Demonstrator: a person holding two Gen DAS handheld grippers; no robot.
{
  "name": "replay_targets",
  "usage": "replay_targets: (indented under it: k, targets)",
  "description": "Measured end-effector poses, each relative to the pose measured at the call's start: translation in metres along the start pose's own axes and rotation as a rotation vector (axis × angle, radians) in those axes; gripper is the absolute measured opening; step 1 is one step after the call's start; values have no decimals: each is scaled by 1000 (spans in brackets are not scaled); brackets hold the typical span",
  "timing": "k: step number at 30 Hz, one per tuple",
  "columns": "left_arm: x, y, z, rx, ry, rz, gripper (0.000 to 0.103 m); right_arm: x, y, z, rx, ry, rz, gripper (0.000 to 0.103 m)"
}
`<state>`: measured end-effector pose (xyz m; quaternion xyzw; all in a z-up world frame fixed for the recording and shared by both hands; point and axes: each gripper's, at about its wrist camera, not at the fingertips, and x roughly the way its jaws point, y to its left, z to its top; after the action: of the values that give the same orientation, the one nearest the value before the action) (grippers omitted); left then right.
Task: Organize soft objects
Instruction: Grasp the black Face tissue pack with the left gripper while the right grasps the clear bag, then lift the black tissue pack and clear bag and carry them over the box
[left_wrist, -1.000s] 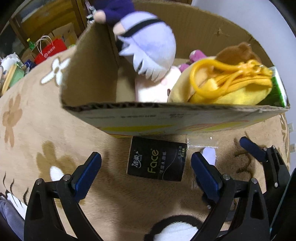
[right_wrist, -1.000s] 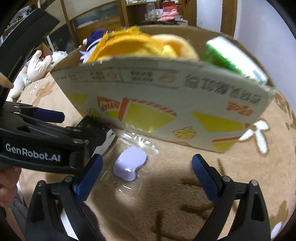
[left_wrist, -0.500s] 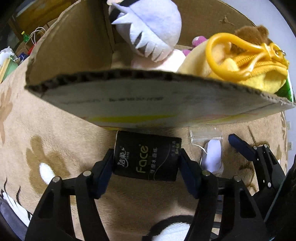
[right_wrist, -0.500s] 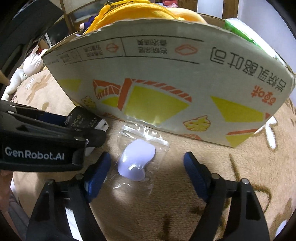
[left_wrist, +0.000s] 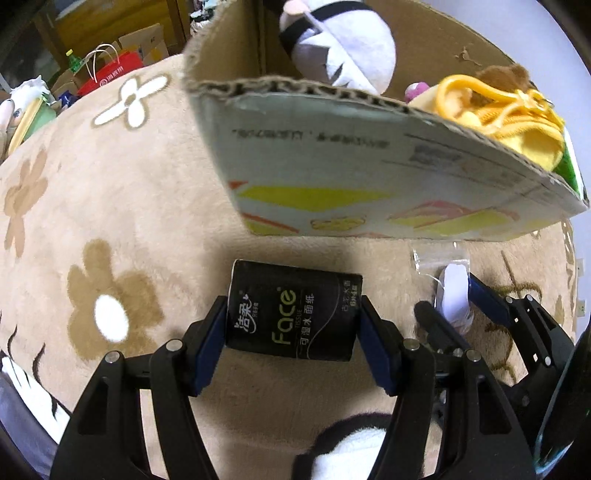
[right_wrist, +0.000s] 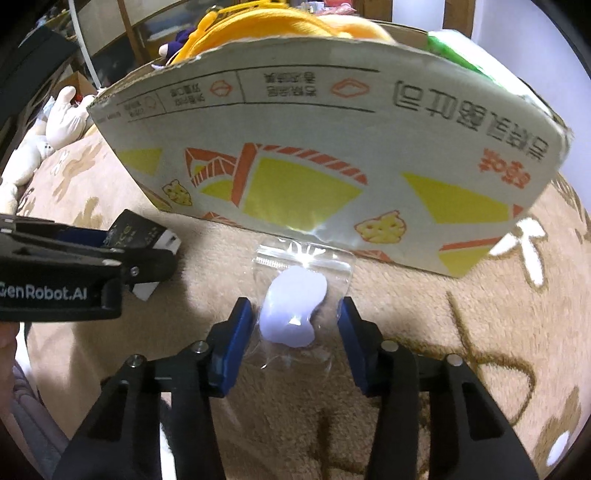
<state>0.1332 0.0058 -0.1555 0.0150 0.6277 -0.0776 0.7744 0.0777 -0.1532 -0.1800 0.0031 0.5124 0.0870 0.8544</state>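
While the left hand-held gripper (left_wrist: 293, 325) clamps the tissue pack (left_wrist: 293, 310), the right hand-held gripper (right_wrist: 296, 326) is closing around the bagged lilac piece (right_wrist: 293, 312) (box (right_wrist: 325, 147) edge near).

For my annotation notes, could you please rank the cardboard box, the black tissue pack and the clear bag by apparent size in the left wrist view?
1. cardboard box, by far the largest.
2. black tissue pack.
3. clear bag, smallest, though the right gripper partly hides it.
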Motion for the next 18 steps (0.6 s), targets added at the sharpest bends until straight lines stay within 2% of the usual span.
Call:
replay_targets:
  k: [5,18]
  targets:
    - [-14,-5,-14,-1,-36,9,66,-8,-8,-5,27,0,17,45]
    - [-61,-23,-30,-20,-141,24,66,-49,-43,-10,104,-41,35,45]
